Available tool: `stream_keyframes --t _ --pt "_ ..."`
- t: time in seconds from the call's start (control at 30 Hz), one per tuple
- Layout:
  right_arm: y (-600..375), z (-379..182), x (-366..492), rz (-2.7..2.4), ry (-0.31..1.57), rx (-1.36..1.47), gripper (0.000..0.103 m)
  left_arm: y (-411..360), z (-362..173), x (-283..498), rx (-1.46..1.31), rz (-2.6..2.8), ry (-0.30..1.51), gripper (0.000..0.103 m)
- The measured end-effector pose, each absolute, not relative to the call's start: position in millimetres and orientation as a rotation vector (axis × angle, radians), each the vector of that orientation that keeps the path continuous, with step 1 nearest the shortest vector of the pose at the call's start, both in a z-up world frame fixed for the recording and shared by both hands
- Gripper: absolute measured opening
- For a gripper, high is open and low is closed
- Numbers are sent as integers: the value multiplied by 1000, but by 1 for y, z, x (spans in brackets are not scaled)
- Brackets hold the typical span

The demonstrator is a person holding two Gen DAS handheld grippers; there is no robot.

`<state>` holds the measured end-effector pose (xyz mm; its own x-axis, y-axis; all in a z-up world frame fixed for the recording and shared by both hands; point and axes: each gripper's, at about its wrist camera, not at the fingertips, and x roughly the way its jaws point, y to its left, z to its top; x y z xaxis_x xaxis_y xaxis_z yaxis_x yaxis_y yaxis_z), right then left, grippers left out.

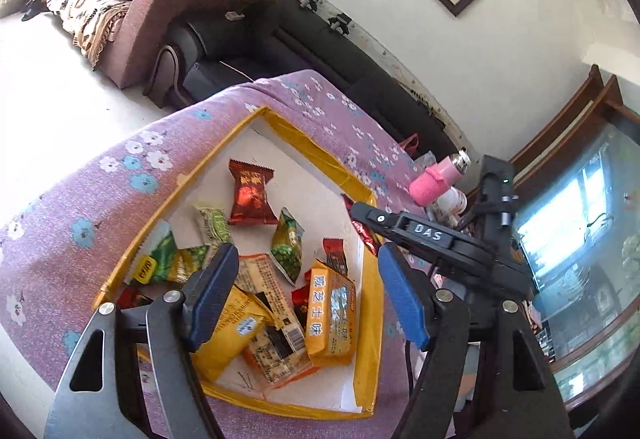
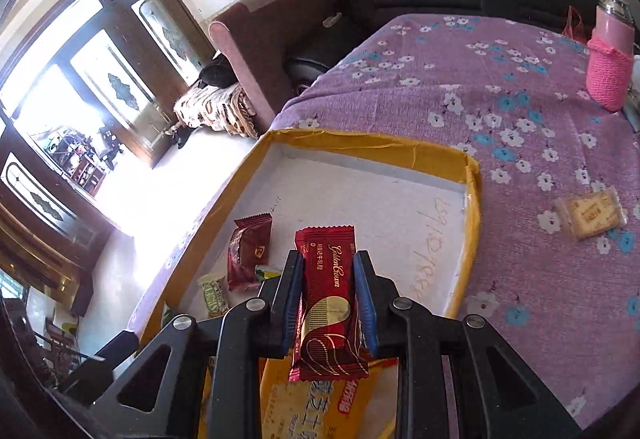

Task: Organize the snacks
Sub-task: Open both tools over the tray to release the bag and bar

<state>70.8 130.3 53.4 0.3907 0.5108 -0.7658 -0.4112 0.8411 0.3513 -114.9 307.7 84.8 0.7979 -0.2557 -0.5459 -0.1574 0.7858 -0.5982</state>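
Left gripper [image 1: 308, 295]: jaws stood wide apart, nothing between the blue pads [image 1: 402, 297], pointing down and forward.
Right gripper [image 2: 328, 305]: jaws were closed, the blue pads [image 2: 366, 303] pressing both sides of a red wrapper, which stood upright between them.
Right gripper, seen from the left wrist [image 1: 404, 229]: black body reached in from the right.
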Motion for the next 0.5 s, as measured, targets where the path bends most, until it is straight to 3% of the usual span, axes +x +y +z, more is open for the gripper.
stream_keyframes --t 0.27,0.4,0.5 --pt "186 20 95 588 1094 10 29 338 82 -118 -696 1 625 72" --pt "171 38 88 601 1044 24 31 333 87 -121 -674 -3 620 72" --pt "138 60 74 594 980 50 40 322 93 -124 -659 -14 610 73"
